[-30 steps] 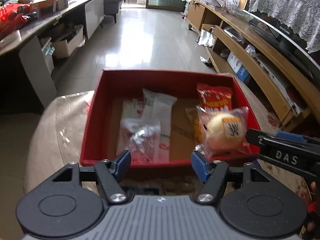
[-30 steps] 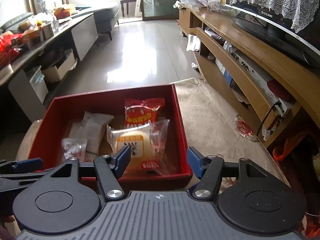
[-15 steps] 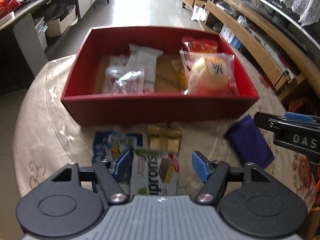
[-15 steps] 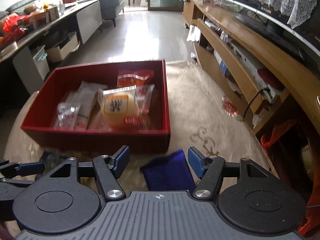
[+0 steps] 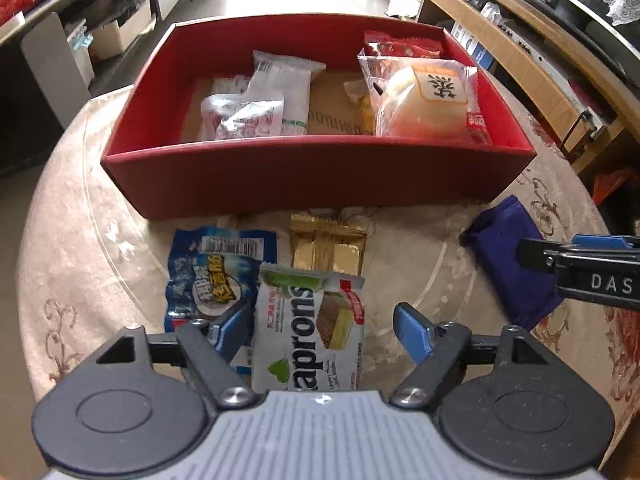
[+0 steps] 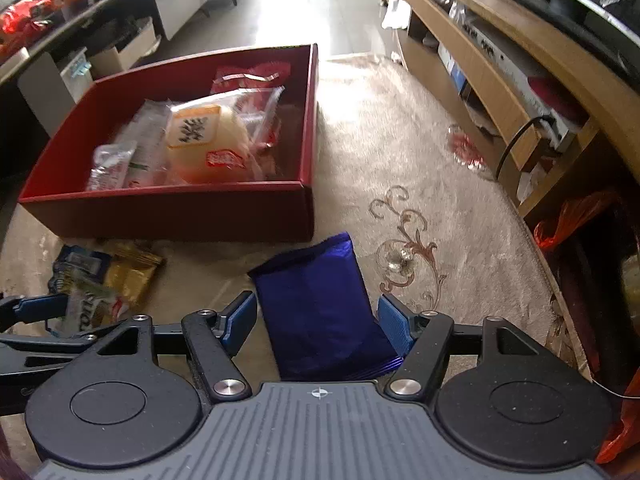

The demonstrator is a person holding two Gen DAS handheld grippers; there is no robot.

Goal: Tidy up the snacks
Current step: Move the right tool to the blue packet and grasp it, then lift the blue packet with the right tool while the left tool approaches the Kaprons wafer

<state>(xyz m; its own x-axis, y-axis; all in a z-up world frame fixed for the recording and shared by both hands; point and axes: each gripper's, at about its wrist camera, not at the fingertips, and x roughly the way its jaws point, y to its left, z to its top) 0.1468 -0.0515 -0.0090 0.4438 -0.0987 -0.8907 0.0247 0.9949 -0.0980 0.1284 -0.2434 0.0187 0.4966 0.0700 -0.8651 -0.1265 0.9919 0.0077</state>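
Packets nearest the tools are looking light, soft and crinkly, so each is likely wanting a pinch across its flat middle rather than at a slippery sealed edge. The left gripper (image 5: 323, 326) is standing open, its jaws having just been opening, and the white foil wafer packet with green lettering (image 5: 310, 332) is lying between them, seemingly unpressed. The right gripper (image 6: 317, 322) is likewise open, its jaws having just been opening, and it is straddling the dark blue glossy foil pouch (image 6: 322, 308), which is lying flat on the beige patterned tablecloth (image 6: 400, 152); whether the right-hand pad is brushing the pouch I cannot tell. Just beside the wafer packet, a blue and white printed snack bag (image 5: 218, 270) and a gold foil packet (image 5: 328, 246) are resting on the cloth, partly overlapped. Beyond them the red rectangular cardboard box (image 5: 316, 178) is sitting, already holding a clear-wrapped round pale bun (image 5: 424, 102), which is probably squashing easily, white wrapped bars (image 5: 280, 92) and a red packet (image 5: 402, 44) at its far corner.
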